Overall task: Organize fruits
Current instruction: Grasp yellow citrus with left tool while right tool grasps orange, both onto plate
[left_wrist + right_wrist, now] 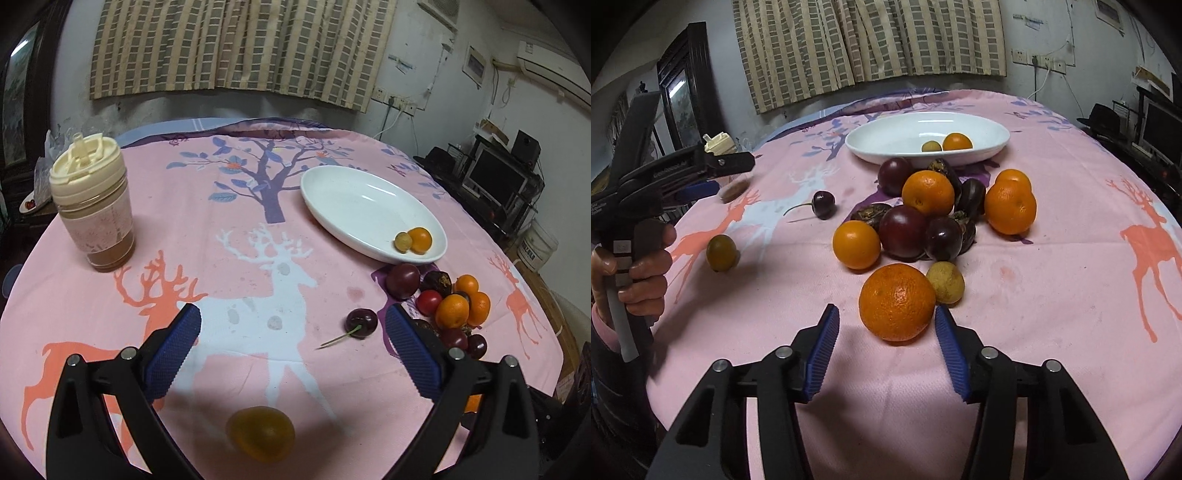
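Nearest the right wrist camera, the right gripper points down at a large orange mandarin with pebbled skin. Its blue ribbed jaws sit either side of the fruit, the right one just at its edge, the left one clear of it; they are not clenched on it. A small yellow-green fruit touches the mandarin on its far right.

Nearest the left wrist camera, the left gripper stands spread wide and released, grasping nothing. A blurred amber fruit lies on the cloth below it.

Farther off, the fruit pile holds mandarins, dark purple plums and wrinkled dark fruits. A dark cherry with a stem lies apart, to the left. Beyond the pile a white oval dish holds one mandarin and one small yellow-green fruit.

The worktop wears a pink cloth printed with deer and a purple tree. A lidded tumbler stands far left. Behind hang checked curtains, wall sockets and a dark monitor. No writing is legible.
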Tool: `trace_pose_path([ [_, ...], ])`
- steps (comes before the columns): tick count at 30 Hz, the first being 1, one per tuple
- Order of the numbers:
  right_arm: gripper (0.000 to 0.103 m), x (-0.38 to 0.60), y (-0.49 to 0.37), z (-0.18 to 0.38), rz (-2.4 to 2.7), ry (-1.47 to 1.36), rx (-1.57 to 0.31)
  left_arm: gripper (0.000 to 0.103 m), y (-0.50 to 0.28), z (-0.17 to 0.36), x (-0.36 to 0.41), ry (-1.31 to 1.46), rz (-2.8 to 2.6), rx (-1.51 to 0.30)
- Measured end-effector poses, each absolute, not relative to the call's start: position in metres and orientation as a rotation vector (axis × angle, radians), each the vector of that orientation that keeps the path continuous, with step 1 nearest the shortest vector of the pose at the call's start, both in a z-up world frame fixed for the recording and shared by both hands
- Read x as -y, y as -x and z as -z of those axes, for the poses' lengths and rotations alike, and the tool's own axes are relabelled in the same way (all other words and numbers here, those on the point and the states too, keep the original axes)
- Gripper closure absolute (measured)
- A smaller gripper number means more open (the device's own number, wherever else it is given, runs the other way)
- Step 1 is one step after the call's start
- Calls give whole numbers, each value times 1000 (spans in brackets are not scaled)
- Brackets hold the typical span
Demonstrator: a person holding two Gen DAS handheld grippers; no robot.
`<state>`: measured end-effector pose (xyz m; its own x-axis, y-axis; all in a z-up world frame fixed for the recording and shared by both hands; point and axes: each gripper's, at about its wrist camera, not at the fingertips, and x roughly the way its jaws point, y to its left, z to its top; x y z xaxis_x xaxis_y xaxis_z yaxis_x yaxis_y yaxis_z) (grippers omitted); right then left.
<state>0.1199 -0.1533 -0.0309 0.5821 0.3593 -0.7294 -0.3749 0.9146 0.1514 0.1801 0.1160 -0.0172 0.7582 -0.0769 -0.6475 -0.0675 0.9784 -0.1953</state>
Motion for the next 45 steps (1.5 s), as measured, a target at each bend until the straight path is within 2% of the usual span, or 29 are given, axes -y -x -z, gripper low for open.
trace_pose_path([
  [4, 51, 150, -123, 32, -417, 17, -860, 5, -178, 16, -119, 226, -4, -709],
  [7, 61, 153, -127, 34, -404, -10, -876, 5, -178, 16, -119, 219, -16, -707],
  [15, 62, 163, -131, 37, -451, -105, -884, 5, -157, 20, -136, 240, 55, -727],
  [17, 62, 163, -132, 37, -461, -112, -885, 9, -143, 24, -135, 211, 87, -739],
  [19, 62, 164, -132, 38, -469, -121, -887, 21, -135, 30, -131, 170, 108, -765],
  [25, 62, 164, -131, 37, -481, -127, -884, 35, -130, 52, -113, 38, 104, -850],
  [37, 62, 167, -129, 37, -508, -141, -875, 63, -143, 68, -115, 45, 97, -952],
  [41, 62, 169, -128, 33, -517, -132, -863, 65, -144, 64, -113, 59, 112, -960],
  [45, 62, 176, -140, 7, -555, -152, -792, 65, -159, 30, -104, 107, 155, -884],
])
